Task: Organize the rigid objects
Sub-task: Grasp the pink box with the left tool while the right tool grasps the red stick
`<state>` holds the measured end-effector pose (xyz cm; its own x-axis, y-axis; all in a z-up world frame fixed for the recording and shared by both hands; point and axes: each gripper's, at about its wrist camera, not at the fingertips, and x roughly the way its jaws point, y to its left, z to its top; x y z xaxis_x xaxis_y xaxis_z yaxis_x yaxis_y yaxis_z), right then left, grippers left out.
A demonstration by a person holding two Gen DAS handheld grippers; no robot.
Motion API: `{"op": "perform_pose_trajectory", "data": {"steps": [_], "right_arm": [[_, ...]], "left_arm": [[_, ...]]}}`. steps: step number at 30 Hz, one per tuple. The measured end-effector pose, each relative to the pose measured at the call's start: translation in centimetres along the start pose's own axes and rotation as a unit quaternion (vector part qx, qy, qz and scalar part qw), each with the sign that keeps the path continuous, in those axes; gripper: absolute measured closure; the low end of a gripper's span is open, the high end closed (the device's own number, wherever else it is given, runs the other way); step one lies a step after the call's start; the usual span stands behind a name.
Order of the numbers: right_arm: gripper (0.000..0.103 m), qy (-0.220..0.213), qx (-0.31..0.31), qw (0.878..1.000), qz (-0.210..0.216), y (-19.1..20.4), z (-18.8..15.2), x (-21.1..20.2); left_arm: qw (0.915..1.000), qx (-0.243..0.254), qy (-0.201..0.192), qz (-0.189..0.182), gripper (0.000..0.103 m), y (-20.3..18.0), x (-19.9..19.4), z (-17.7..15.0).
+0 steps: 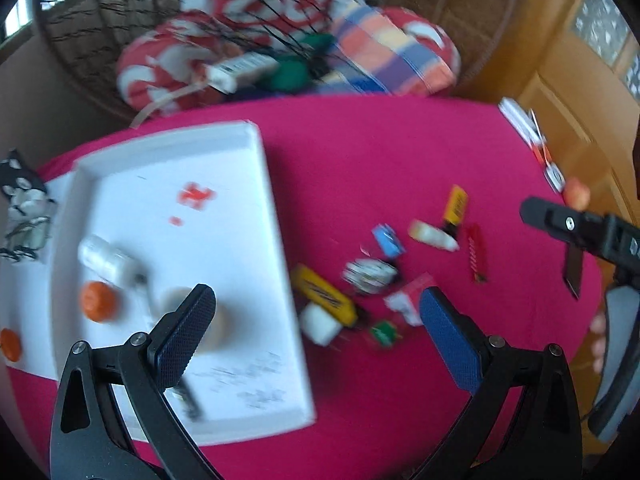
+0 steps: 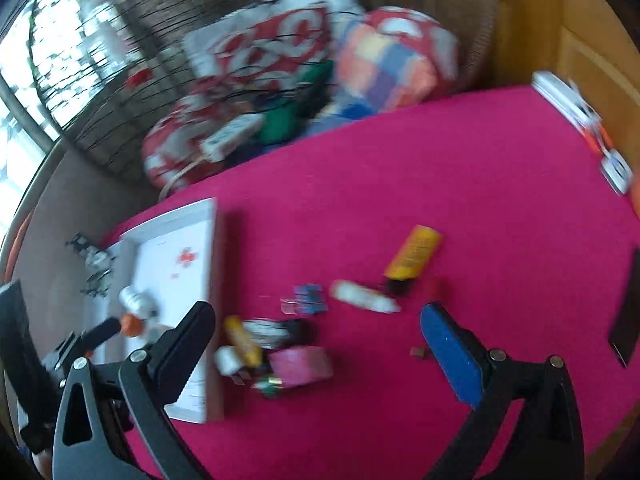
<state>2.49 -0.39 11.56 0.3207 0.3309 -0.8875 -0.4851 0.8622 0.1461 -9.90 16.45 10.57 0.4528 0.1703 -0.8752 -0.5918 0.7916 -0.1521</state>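
A white tray (image 1: 256, 184) lies on the pink table at the left, holding a white bottle (image 1: 105, 258), an orange cap (image 1: 98, 302) and a beige round thing. Right of it sits a cluster of small items: a yellow tube (image 1: 326, 294), a blue packet (image 1: 387, 240), a white tube (image 1: 432, 236) and a second yellow tube (image 1: 456, 208). My left gripper (image 1: 320, 320) hangs open above the tray's right edge, nothing between its fingers. My right gripper (image 2: 316, 332) is open over the same cluster, empty; it also shows in the left wrist view at the right edge (image 1: 560, 224).
A pink cloth (image 2: 440, 184) covers the table. Behind it a wicker chair holds red-and-white cushions (image 1: 272, 4) and a checked cloth. White and orange items (image 1: 532, 136) lie at the far right edge. A dark flat object (image 2: 628, 308) lies at the right. Both views are blurred.
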Motion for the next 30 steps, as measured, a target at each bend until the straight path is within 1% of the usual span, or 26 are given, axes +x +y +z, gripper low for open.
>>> {"op": "perform_pose_trajectory", "data": {"steps": [1,4,5,6,9,10,11,12,14,16,17,18,19,20,21,22,23,24,25,30], "right_arm": [[0.000,0.005,0.010,1.000,-0.005,-1.2,-0.1,0.1],[0.000,0.019,0.022,0.999,-0.017,-3.7,-0.2,0.5],[0.000,0.023,0.022,0.999,-0.023,-4.3,-0.3,0.7],[0.000,0.027,0.020,0.999,-0.027,-4.9,-0.4,0.8],[0.000,0.046,0.004,0.998,-0.045,-6.2,-0.6,1.4],[0.000,0.053,-0.001,0.997,-0.049,-6.6,-0.9,1.5],[0.000,0.062,-0.007,0.997,-0.049,-7.0,-1.1,1.8],[0.000,0.070,-0.013,0.996,-0.052,-7.4,-1.4,2.0],[0.000,0.078,-0.022,0.995,-0.065,-7.9,-1.7,2.4],[0.001,0.088,-0.033,0.994,-0.063,-8.3,-1.7,2.6],[0.001,0.090,-0.042,0.993,-0.060,-8.3,-1.7,2.8],[0.001,0.090,-0.051,0.993,-0.058,-8.2,-1.6,2.8],[0.001,0.090,-0.056,0.993,-0.056,-8.2,-1.5,2.9],[0.002,0.091,-0.064,0.992,-0.053,-8.1,-1.5,3.1],[0.005,0.093,-0.070,0.992,-0.050,-8.0,-1.3,3.3],[0.015,0.096,-0.075,0.991,-0.048,-7.8,-1.2,3.6],[0.030,0.102,-0.080,0.991,-0.046,-7.6,-1.2,4.1],[0.038,0.110,-0.082,0.990,-0.044,-7.5,-1.1,4.7],[0.042,0.119,-0.085,0.988,-0.040,-7.4,-1.1,5.4],[0.042,0.143,-0.088,0.986,-0.025,-6.2,-0.8,8.1]], "left_arm": [[0.9999,0.005,0.014,0.002,0.000,-1.0,0.6,-0.1],[0.9993,0.015,0.033,-0.007,0.001,-3.3,1.8,-0.3],[0.9991,0.020,0.035,-0.011,0.005,-4.1,2.1,-0.4],[0.9989,0.026,0.039,-0.010,0.007,-5.0,2.5,-0.5],[0.9983,0.025,0.052,-0.008,0.008,-6.6,3.8,-0.6],[0.9981,0.021,0.057,-0.007,0.012,-6.9,4.2,-0.5],[0.9977,0.016,0.066,-0.006,0.020,-7.3,4.9,-0.5],[0.9971,0.013,0.075,-0.003,0.025,-7.8,5.7,-0.5],[0.9960,0.010,0.088,0.009,0.039,-8.2,6.8,-0.4],[0.9948,-0.001,0.099,0.022,0.041,-8.3,7.9,-0.4],[0.9947,-0.008,0.100,0.020,0.046,-8.3,8.2,-0.5],[0.9945,-0.016,0.102,0.018,0.052,-8.2,8.6,-0.6],[0.9942,-0.020,0.104,0.018,0.065,-8.2,8.8,-0.7],[0.9944,-0.023,0.102,0.015,0.065,-8.1,8.8,-0.8],[0.9951,-0.023,0.095,0.015,0.066,-8.1,8.7,-0.9],[0.9956,-0.021,0.091,0.013,0.067,-8.2,8.5,-1.0],[0.9959,-0.020,0.088,0.011,0.067,-8.2,8.3,-1.0],[0.9963,-0.021,0.083,0.008,0.067,-8.2,8.0,-1.0],[0.9966,-0.022,0.079,0.006,0.067,-8.0,7.6,-1.1],[0.9984,-0.022,0.052,0.000,0.067,-7.3,4.8,-1.0]]}}
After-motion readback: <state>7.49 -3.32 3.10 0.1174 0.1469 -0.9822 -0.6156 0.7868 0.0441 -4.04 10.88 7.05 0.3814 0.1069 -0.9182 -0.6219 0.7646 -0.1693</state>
